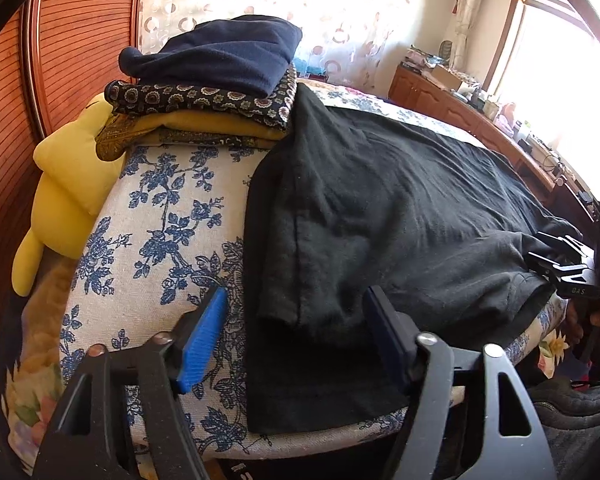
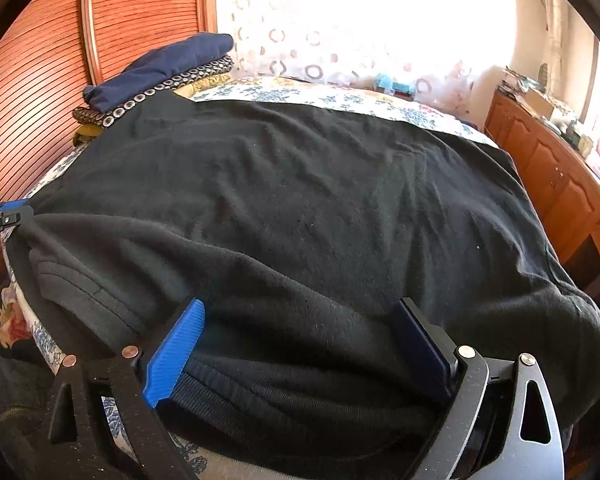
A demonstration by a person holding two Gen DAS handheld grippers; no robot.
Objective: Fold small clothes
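A black garment (image 1: pixel 380 208) lies spread across a bed covered in blue-floral cloth (image 1: pixel 168 216), its near left corner folded over and its edge hanging at the bed's front. The left tongs (image 1: pixel 296 320) stand open over that corner, one blue pad (image 1: pixel 204 336) above the bare cover and the other on the black fabric, neither pressing it; the right tongs (image 1: pixel 568 268) appear at the right edge by the garment's far side. A stack of folded clothes (image 1: pixel 216 80), navy on top, sits at the far left corner beside a yellow plush toy (image 1: pixel 68 188).
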